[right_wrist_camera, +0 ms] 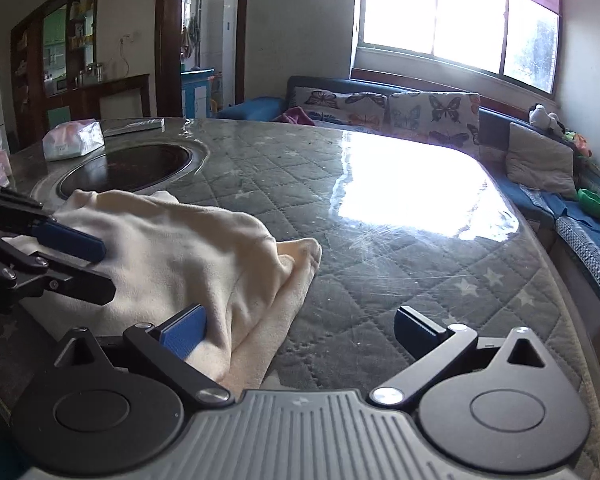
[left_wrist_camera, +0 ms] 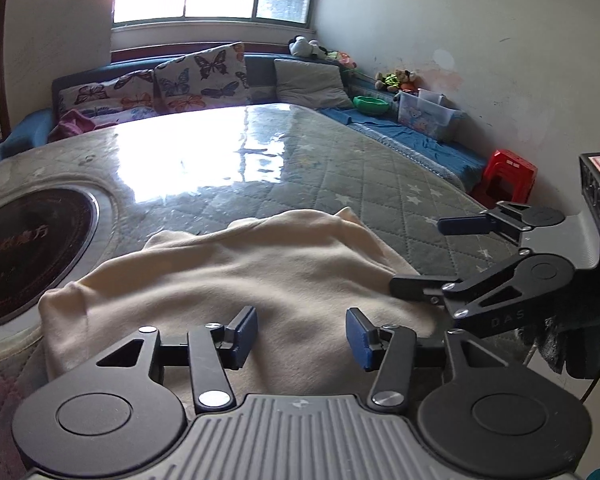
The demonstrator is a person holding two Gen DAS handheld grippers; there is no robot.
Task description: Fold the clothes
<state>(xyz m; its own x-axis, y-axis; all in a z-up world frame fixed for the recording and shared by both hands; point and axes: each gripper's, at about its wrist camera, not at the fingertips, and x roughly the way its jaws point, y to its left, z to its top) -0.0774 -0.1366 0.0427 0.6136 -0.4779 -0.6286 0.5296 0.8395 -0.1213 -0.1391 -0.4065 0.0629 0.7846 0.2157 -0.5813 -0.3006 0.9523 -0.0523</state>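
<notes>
One cream-coloured soft fleece garment [left_wrist_camera: 236, 280] lies on the desk [left_wrist_camera: 340, 160], which is covered with a grey-green quilted cloth with small white stars under a clear glossy sheet. The garment is folded or bunched into a thick bundle with rounded wrinkles; which kind of clothing it is, I cannot tell. In the left wrist view its long axis runs roughly from the near left to the far right, and one narrower end points away toward the window. In the right wrist view a lower layer of the cloth [right_wrist_camera: 300, 256] sticks out from under the top layer toward the middle of the desk. The garment sits near the front edge of the desk, just beside a dark round inset plate with a metal ring [left_wrist_camera: 32, 248].

There are two grippers. The left gripper [left_wrist_camera: 302, 336] has its two blue pads spread apart over the near part of the garment, and it pinches nothing. The right gripper [right_wrist_camera: 300, 330] is also spread wide; its left pad [right_wrist_camera: 184, 330] is touching or almost touching the edge of the cloth, and its other pad stands over the bare desk cover. In the left view the right gripper [left_wrist_camera: 428, 256] comes from the right side with its fingers apart at the garment's right edge.

On the far side of the desk lies one white tissue pack [right_wrist_camera: 74, 138]. Behind stands a blue sofa with two butterfly-pattern cushions [left_wrist_camera: 204, 76].
</notes>
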